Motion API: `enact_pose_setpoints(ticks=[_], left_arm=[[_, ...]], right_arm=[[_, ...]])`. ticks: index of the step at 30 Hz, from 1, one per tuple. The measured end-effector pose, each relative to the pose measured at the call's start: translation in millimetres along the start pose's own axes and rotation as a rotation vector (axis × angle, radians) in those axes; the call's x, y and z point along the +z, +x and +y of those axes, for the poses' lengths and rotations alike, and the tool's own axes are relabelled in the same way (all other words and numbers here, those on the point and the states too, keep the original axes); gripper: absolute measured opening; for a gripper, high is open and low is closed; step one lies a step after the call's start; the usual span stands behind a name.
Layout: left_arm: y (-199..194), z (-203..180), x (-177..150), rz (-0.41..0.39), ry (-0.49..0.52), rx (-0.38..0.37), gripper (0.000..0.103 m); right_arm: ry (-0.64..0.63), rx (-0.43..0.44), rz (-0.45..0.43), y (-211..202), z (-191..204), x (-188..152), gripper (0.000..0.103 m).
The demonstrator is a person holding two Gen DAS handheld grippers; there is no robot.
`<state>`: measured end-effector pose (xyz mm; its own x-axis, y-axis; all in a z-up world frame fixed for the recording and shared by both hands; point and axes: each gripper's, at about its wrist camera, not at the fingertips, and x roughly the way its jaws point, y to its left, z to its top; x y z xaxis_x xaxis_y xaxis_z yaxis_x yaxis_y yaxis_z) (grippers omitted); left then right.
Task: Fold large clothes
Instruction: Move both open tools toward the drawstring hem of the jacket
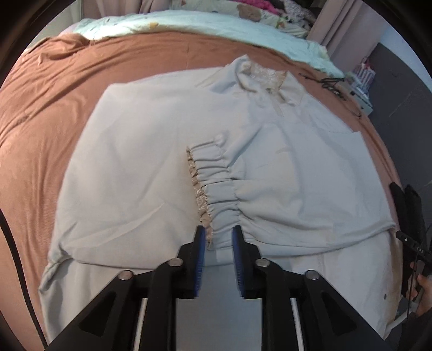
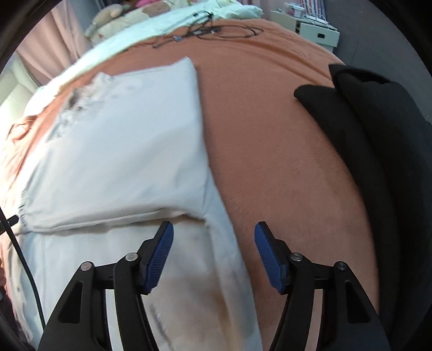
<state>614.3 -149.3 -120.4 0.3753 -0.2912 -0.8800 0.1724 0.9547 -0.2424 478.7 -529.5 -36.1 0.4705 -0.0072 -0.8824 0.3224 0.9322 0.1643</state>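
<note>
So the bed takes up pretty much everything, covered in an orange-brown sheet with a pale mint quilt bunched up at the far end. The jacket, a big cream one, lies flat across the middle of the sheet, collar toward the quilt, both sleeves folded in over the body so the elastic cuff sits right in the centre. On the right wrist view a black garment lies on the sheet well apart from the jacket, off toward the bed's right edge. Some black cables are tangled near the quilt. The left gripper points down at the near end of the cuff, jaws only narrowly apart with the gathered fabric between them; whether the pads actually pinch it I honestly can't tell, the cloth there is a bit smeared. The right gripper is open wide, holding nothing, hovering over the jacket's right edge where it meets bare sheet.
</note>
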Motion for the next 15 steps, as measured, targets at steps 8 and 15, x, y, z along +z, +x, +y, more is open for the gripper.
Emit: enact_pose_setpoints(ticks=[8,15], left_arm=[[-74.0,16.0,-27.8,-0.105,0.002,0.014,0.077],[-138.0,29.7,-70.8,-0.237,0.003,0.032,0.103]], right_arm=[[-0.048,0.065,-0.072,-54.4,-5.3,-27.2,0.083],[-0.055,0.075,-0.144,-105.3,-10.4,-68.2,0.103]])
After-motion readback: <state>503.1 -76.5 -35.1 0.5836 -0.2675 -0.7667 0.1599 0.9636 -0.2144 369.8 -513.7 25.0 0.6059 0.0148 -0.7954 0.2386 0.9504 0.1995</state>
